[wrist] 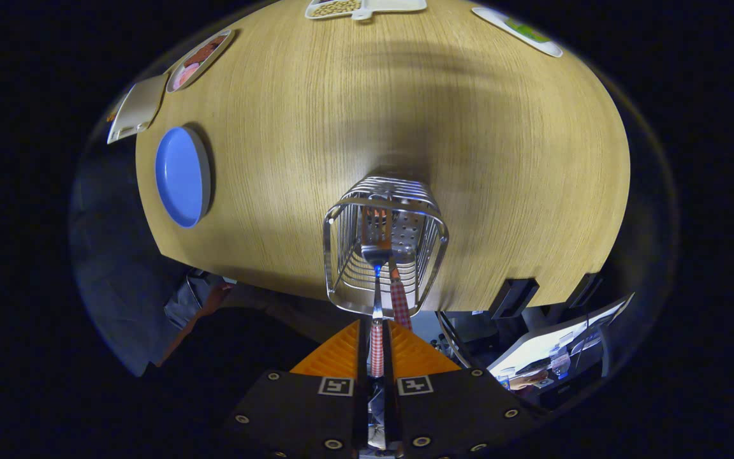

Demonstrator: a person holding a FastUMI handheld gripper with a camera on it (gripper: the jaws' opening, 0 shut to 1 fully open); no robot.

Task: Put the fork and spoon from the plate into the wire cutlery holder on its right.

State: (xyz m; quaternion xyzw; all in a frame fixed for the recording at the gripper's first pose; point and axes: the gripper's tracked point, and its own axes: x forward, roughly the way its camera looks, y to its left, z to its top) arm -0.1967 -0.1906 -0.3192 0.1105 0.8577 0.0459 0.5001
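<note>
Gripper [377,331]: fingers nearly closed, both pressing on the checkered handle of the fork [376,255], which runs straight ahead from between the tips.
Fork head: tines down inside the wire cutlery holder [341,242], just ahead of the fingertips.
Spoon [398,299]: a second checkered handle just right of the fork's, leaning out over the holder's near rim; its bowl end is hidden inside.
Holder: stands on the wooden table [500,159], near its edge.
Blue plate [180,175]: well off to the left of the holder, lying bare.
Dishes: small trays at the table's far side.
</note>
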